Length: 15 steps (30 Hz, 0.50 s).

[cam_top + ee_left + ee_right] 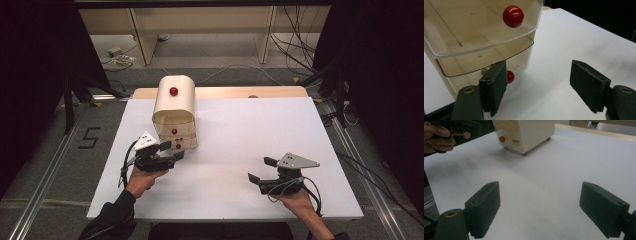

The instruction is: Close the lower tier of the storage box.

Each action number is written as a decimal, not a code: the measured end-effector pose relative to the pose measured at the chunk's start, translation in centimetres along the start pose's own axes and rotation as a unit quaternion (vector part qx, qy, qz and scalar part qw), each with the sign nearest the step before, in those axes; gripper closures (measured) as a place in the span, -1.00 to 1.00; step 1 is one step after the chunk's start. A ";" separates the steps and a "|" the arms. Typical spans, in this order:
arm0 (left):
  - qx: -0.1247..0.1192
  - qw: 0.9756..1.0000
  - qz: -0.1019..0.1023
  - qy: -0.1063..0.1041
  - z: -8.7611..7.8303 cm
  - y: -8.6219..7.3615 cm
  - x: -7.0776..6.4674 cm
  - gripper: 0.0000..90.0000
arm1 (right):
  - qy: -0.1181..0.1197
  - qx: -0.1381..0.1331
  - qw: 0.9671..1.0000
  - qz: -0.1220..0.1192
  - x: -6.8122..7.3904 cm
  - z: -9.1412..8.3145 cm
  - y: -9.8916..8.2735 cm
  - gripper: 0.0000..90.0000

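Hovering with jaws spread wide and empty, the left gripper [537, 88] has the lowest drawer's red knob [510, 76] just beyond its left pad. That knob sits on the cream drawer cabinet [174, 107], whose clear drawers [486, 47] stand slightly out above. Closing from here could miss the knob or pinch the drawer front, shoving the light cabinet. Well apart, the right gripper [541, 210] gapes empty over the white table [554, 170].

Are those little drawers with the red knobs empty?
Empty, as far as visible: through the clear drawer fronts in the left gripper view, nothing lies inside.
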<state>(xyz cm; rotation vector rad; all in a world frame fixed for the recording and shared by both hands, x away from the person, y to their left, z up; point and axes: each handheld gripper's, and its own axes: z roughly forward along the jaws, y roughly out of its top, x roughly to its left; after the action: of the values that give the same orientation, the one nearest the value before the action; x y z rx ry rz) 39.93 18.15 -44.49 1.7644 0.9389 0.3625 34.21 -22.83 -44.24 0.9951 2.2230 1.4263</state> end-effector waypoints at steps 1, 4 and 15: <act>-0.001 1.000 0.000 0.000 0.0 0.0 -0.1 -0.39 | 0.000 0.000 1.000 0.000 0.0 0.0 0.0 -0.61; -0.006 1.000 -0.004 -0.002 -0.1 0.1 -0.3 -0.44 | 0.001 -0.001 1.000 -0.001 0.0 0.0 0.0 -0.61; -0.017 1.000 0.005 -0.018 -0.8 0.3 -1.4 -0.52 | 0.001 -0.003 1.000 -0.003 0.1 -0.1 0.0 -0.61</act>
<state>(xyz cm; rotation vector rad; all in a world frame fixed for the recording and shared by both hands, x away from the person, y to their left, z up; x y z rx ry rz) 38.64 17.57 -43.59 1.7387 0.8951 0.3506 34.12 -22.80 -44.18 0.9858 2.2198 1.4308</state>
